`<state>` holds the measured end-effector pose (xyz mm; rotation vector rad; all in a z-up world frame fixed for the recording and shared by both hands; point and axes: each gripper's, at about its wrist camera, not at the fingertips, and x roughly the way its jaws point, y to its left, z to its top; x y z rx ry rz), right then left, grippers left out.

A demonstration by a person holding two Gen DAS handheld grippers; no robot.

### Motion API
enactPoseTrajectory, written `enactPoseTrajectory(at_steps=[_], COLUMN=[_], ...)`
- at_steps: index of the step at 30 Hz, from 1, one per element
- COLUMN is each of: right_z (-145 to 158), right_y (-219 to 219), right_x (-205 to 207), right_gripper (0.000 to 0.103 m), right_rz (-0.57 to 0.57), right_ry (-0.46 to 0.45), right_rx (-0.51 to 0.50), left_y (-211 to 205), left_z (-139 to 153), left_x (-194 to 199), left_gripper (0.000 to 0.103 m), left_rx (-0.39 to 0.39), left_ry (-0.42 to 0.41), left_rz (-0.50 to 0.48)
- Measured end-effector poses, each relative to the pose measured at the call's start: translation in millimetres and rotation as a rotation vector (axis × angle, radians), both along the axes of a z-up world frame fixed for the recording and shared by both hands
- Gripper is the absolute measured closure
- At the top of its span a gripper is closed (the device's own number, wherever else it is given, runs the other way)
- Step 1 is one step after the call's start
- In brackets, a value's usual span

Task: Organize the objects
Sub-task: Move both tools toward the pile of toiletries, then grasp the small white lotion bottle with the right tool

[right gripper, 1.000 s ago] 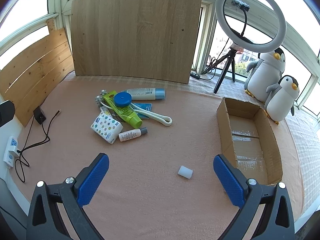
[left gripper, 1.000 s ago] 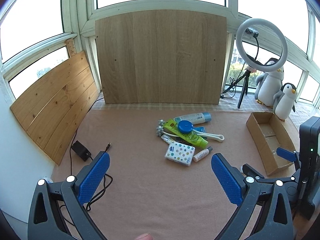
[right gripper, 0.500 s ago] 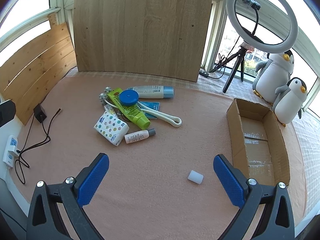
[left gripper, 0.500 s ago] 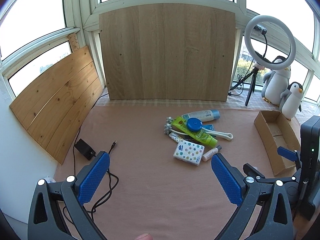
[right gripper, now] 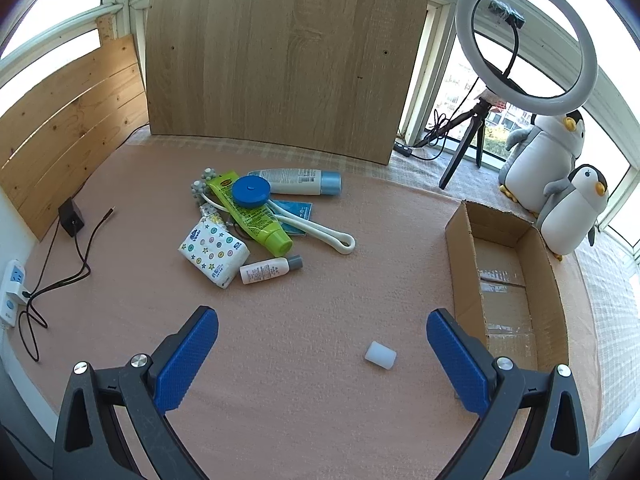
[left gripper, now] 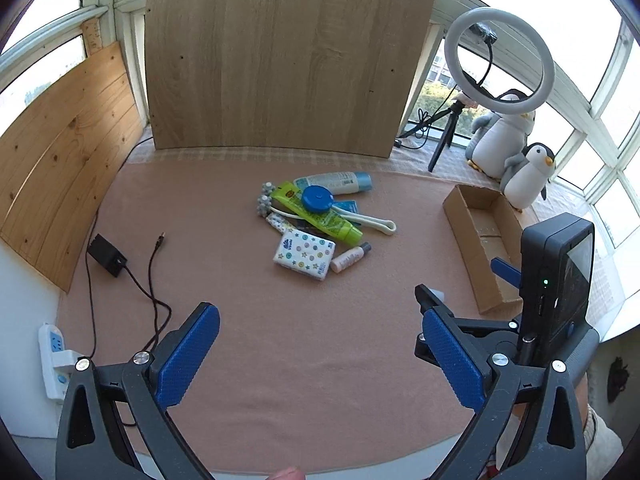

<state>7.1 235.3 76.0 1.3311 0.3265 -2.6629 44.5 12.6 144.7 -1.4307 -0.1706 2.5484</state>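
Note:
A heap of toiletries lies mid-table: a green tube [left gripper: 320,216] [right gripper: 250,210] with a blue round lid [right gripper: 251,191] on it, a white bottle with a blue cap [right gripper: 296,181], a patterned tissue pack [left gripper: 304,254] [right gripper: 214,252], a small white bottle [right gripper: 270,269] and a white handled tool [right gripper: 320,232]. An open cardboard box [right gripper: 506,280] [left gripper: 478,240] stands at the right. A small white cap [right gripper: 380,355] lies between my right gripper's fingers' line of sight. My left gripper [left gripper: 320,356] and right gripper [right gripper: 322,354] both hang open and empty, short of the heap.
A black adapter [left gripper: 106,256] with its cable and a white power strip [left gripper: 54,354] sit at the left edge. A ring light on a tripod [right gripper: 524,40] and two plush penguins [right gripper: 560,184] stand behind the box. Wooden boards line the back and left.
Both views have shifted: the heap and box now sit farther right and lower in the left wrist view. The objects themselves have not moved, and both grippers stay open.

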Motion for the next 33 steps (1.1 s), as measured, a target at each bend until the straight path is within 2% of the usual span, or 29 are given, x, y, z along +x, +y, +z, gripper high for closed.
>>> enactPoseTrajectory(at_steps=[2,4,10,23,33], right_z=[-3,-7,-20,-31,-43], right_y=[4,8,15,5,-3], right_x=[0,-1,-1,-5,-20], right_gripper=[0.000,0.000,0.000,0.000,0.000], right_rz=[-0.012,-0.022,-0.036,-0.013,0.010], right_ry=[-0.007,-0.017,-0.052,-0.080,-0.105], right_rx=[0.025,0.048,0.085,0.095,0.059], left_y=[1,3,4,-8,-32], left_z=[-13,-26,-47,-52,-63], left_x=[-1,-1,0,-15,-31], left_gripper=[0.000,0.000,0.000,0.000,0.000], left_rx=[0.093,0.121,0.085,0.081,-0.046], left_ry=[-0.057,-0.091,-0.101,-0.111,-0.069], left_rz=[-0.025,-0.022,0.008,0.023,0.128])
